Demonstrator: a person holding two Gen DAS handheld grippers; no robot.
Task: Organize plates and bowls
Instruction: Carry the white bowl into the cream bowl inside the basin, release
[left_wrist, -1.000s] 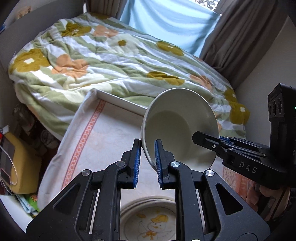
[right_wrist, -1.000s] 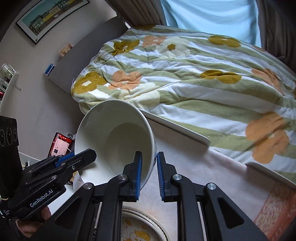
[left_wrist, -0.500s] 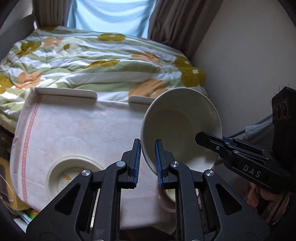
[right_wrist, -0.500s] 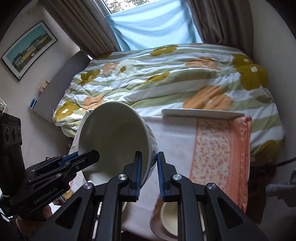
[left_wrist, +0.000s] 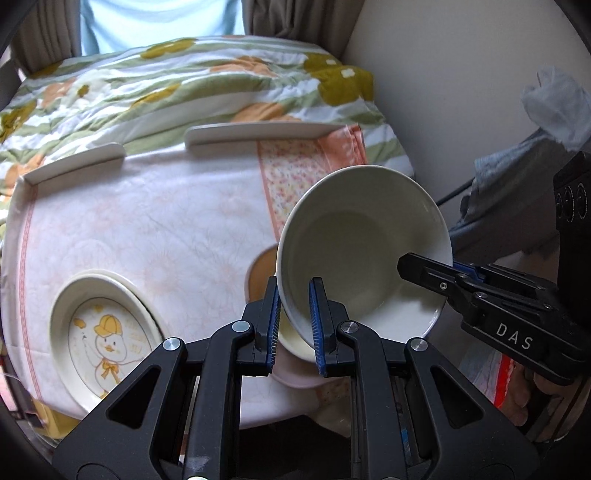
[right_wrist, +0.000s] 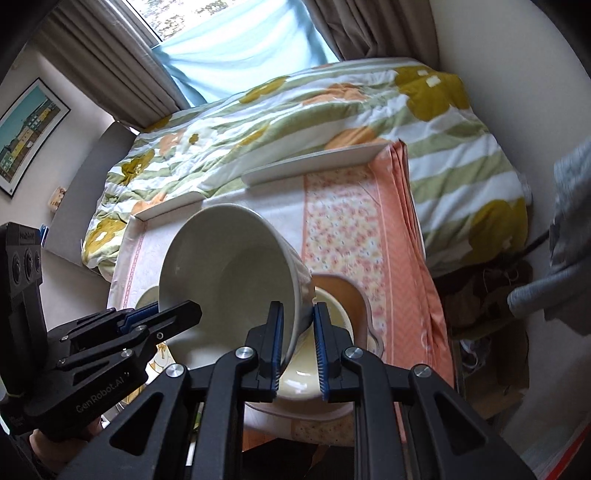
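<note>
A: In the left wrist view the left claw (left_wrist: 293, 325) is clamped narrowly on the near rim of the white bowl (left_wrist: 364, 254), and the right claw (left_wrist: 424, 267) reaches in from the right, gripping the opposite rim. The bowl is tilted, its mouth facing the camera, off the desk (left_wrist: 166, 221).

B: And against a second ago?

A: Then the bed quilt (left_wrist: 184, 85) filled the frame behind the bowl; now the cloth-covered desk lies below it. The duck plate (left_wrist: 107, 339), formerly at the bottom edge, sits low on the left. A cream dish (left_wrist: 291, 339) on a pinkish plate (left_wrist: 260, 273) now shows directly under the bowl.

B: The right wrist view?

A: The right claw (right_wrist: 298, 343) is pinched on the bowl (right_wrist: 229, 273) rim in the same way, with the left claw (right_wrist: 188, 312) gripping from the left. The cream dish (right_wrist: 332, 310) sits just behind the blue pads.

B: What does only one view give?

A: The right view shows the window (right_wrist: 236, 40), the framed picture (right_wrist: 26, 129) and the orange floral cloth (right_wrist: 354, 236) in full. Only the left view shows the duck drawing clearly; in the right view that plate is mostly hidden by the bowl and the left claw.
</note>
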